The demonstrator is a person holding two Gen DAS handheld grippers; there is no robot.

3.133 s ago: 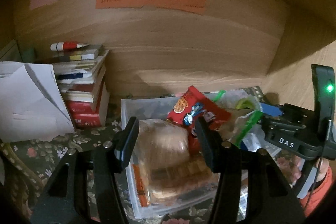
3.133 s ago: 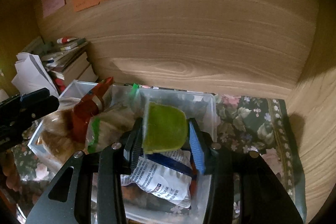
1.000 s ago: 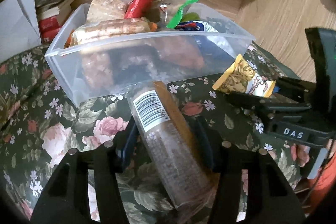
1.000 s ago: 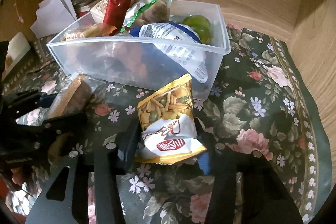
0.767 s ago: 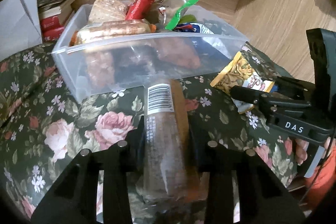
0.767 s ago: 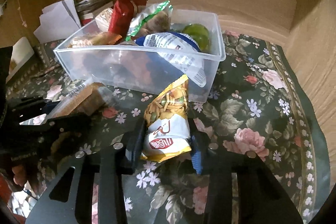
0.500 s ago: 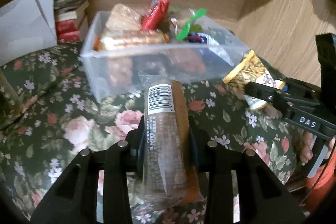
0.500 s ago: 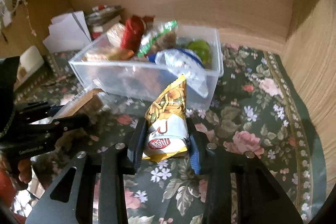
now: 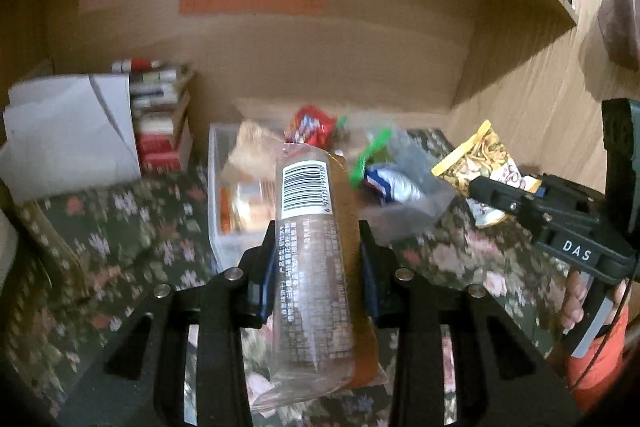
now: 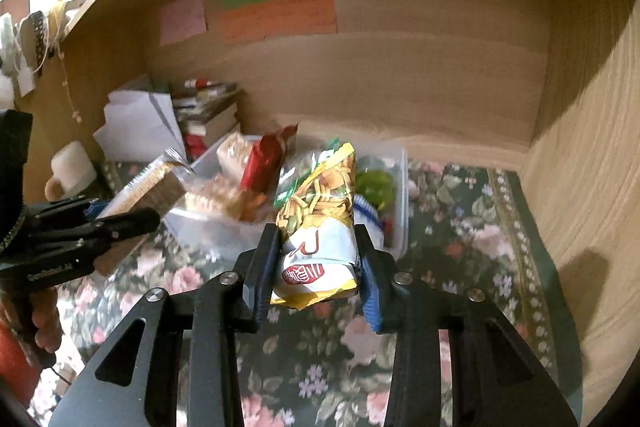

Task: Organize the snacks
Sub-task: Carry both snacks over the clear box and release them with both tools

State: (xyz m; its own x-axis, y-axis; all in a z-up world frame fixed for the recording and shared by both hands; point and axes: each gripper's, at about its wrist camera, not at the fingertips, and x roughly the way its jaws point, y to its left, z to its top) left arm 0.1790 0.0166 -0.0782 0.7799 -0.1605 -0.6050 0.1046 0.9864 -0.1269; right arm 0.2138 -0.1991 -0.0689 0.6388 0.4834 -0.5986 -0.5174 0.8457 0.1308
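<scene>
Left gripper (image 9: pixel 318 267) is clamped on a long clear-wrapped biscuit pack (image 9: pixel 316 255), barcode end forward, held above the floral cloth (image 9: pixel 120 227). Beyond it a clear plastic bin (image 9: pixel 218 211) sits on the cloth near the back wall of the wooden alcove, filled with snacks: a red packet (image 9: pixel 310 125), a green-sealed bag (image 9: pixel 370 155) and a blue-and-white pouch (image 9: pixel 390 183). A book stack (image 9: pixel 158 119) and white folded paper (image 9: pixel 68 135) occupy the back left corner. At the right edge of this view, the right gripper (image 9: pixel 504 197) grips a yellow snack bag (image 9: pixel 480 167).

Right wrist view: the right gripper (image 10: pixel 316 263) is closed on the yellow snack bag (image 10: pixel 320 223), held upright above the cloth (image 10: pixel 460 227) in front of the bin (image 10: pixel 400 203). A green item (image 10: pixel 374 185) lies in the bin's right end. At left, the left gripper (image 10: pixel 116 217) holds the biscuit pack (image 10: pixel 152 185) just beside the bin's left end. Coloured paper notes (image 10: pixel 276 13) are fixed to the back wall.
</scene>
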